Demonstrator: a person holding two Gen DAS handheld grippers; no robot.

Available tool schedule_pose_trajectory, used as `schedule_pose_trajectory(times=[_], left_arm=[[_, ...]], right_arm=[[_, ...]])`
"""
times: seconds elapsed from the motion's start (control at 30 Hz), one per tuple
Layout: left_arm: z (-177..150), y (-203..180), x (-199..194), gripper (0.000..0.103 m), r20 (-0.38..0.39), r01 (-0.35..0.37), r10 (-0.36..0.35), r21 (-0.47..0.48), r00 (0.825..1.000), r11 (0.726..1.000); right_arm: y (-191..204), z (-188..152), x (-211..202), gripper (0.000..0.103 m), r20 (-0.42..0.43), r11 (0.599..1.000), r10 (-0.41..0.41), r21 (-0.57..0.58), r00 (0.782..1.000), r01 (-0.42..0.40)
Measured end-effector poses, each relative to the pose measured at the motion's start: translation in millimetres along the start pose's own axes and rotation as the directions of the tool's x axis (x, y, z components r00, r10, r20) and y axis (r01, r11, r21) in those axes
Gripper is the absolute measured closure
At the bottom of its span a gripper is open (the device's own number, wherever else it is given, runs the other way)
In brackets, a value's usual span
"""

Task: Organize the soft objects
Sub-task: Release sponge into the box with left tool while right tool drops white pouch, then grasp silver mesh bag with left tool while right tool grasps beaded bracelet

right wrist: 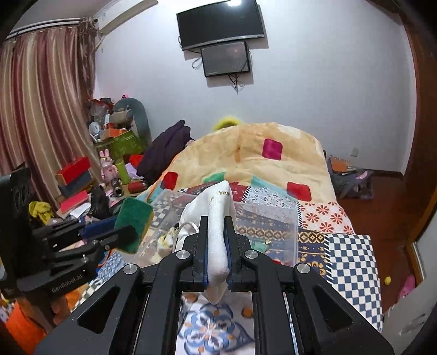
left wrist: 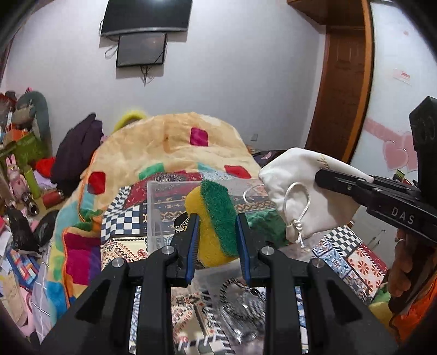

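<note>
here the left tongs (left wrist: 215,218) pinch a sponge (left wrist: 215,218), the right tongs (right wrist: 215,221) squeeze a white pouch (right wrist: 218,218).

Sponge (left wrist: 215,221): yellow, green scouring face. Pouch (right wrist: 218,226): white. Beyond clear bin (right wrist: 273,218), blanket (left wrist: 169,147): cream, red-green-magenta patches.

- The left gripper (left wrist: 215,218) holds a sponge (left wrist: 215,221) above the bin (left wrist: 174,191).
- The right gripper (right wrist: 215,226) holds a pouch (right wrist: 218,218) just right of the sponge, also over the bin.
- The bin sits on the bed (right wrist: 352,245), in front of a heaped blanket (right wrist: 245,161).
- Behind the blanket, two screens (right wrist: 221,24) hang on the wall, one under the other.
- Clutter (right wrist: 114,142) is piled left of the bed.
</note>
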State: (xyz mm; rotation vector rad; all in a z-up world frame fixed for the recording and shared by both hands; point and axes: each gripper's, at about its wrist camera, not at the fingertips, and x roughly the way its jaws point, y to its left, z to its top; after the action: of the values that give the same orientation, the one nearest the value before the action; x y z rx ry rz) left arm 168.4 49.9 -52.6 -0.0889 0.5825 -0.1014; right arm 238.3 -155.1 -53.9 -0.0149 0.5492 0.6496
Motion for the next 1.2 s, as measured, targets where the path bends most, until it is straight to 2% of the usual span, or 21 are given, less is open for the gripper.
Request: schedule_pose_trajectory(times=[0.2,0.37,0.63,0.67,0.8,0.93,1.03,1.1,1.2], left_arm=[[0.9,13.8,34.1,0.077,-0.056,-0.023,0.021,-0.029,0.998,0.999],[-1.5,18.9,54.6,0.077,-0.09,-0.029,0.024,-0.051,0.996,0.998],[-5.6,16.5,68.0,0.076,-0.123,-0.045,0.041,-0.031,0.992,0.999],[-5.8,15.7,67.9,0.076,-0.124,-0.049,0.045,-0.027,0.991,0.998],[-5.0,15.2,65.1,0.075,-0.126,-0.05,0.046,-0.033,0.991,0.998],[-3.3,18.7,60.4,0.071,-0.127,-0.05,0.045,-0.037,0.991,0.998],[-1.6,18.7,52.4,0.061,-0.116,-0.05,0.046,-0.031,0.992,0.998],[0.1,18.3,44.9,0.053,-0.102,-0.05,0.047,-0.028,0.994,0.998],[2.4,17.3,32.4,0.051,-0.086,-0.046,0.043,-0.026,0.995,0.999]], right_arm=[[-5.7,-2.9,30.7,0.095,-0.065,1.0,-0.011,0.026,0.998,0.012],[-2.2,-12.1,50.7,0.095,-0.12,0.999,-0.046,-0.012,0.992,0.045],[-2.2,-15.6,58.6,0.093,-0.163,0.998,-0.059,-0.038,0.985,0.054],[-2.0,-15.7,57.6,0.09,-0.167,0.998,-0.058,-0.04,0.984,0.052],[-2.3,-15.1,55.6,0.063,-0.168,0.998,-0.06,-0.041,0.984,0.054],[2.2,-12.1,45.1,0.056,-0.149,0.996,-0.073,-0.058,0.986,0.064],[5.5,-6.9,32.0,0.051,-0.121,0.997,-0.057,-0.056,0.991,0.05],[8.5,-4.0,21.7,0.039,-0.095,0.997,-0.054,-0.058,0.994,0.049],[12.4,-0.9,6.4,0.033,-0.064,0.997,-0.046,-0.062,0.997,0.042]])
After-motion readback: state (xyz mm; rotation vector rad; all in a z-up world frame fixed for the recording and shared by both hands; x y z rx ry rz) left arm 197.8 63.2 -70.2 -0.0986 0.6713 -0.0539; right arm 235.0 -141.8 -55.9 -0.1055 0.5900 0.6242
